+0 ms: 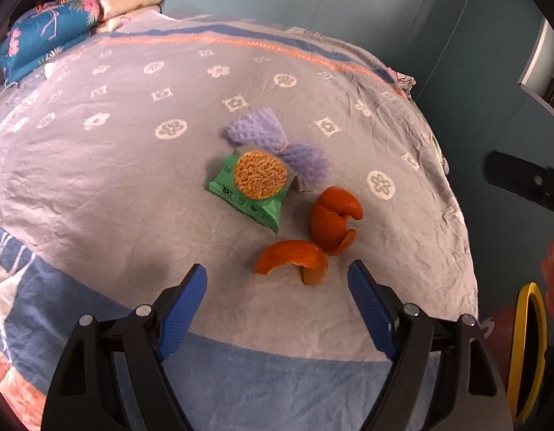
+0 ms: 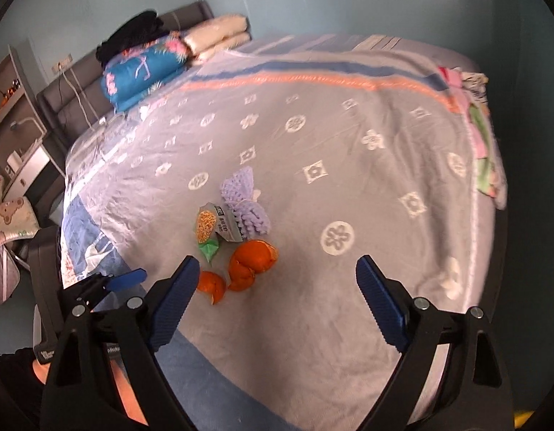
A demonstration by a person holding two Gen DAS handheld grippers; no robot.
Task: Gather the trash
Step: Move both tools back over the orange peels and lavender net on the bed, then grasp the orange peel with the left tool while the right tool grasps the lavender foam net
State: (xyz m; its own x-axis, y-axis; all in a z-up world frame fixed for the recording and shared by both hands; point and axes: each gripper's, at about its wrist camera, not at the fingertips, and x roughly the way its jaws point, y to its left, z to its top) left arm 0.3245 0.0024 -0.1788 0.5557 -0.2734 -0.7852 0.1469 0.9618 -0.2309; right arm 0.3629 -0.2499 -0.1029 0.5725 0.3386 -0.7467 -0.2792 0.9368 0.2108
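On the bed lie a green snack packet [image 1: 253, 190], a purple foam fruit net [image 1: 277, 143] and two pieces of orange peel, one near [image 1: 295, 258] and one farther [image 1: 332, 219]. My left gripper [image 1: 277, 280] is open and empty, just short of the near peel. In the right wrist view the packet [image 2: 214, 230], the net [image 2: 243, 208] and the peels [image 2: 252, 258] lie ahead and left of my right gripper [image 2: 277, 280], which is open and empty. The left gripper [image 2: 126, 280] shows at the left there.
The grey patterned bedspread [image 1: 133, 179] covers the bed. Folded quilts and pillows [image 2: 151, 68] sit at the headboard end. A yellow-rimmed bin [image 1: 528, 352] stands beside the bed at the right. A desk and shelf [image 2: 18, 125] stand at the far left.
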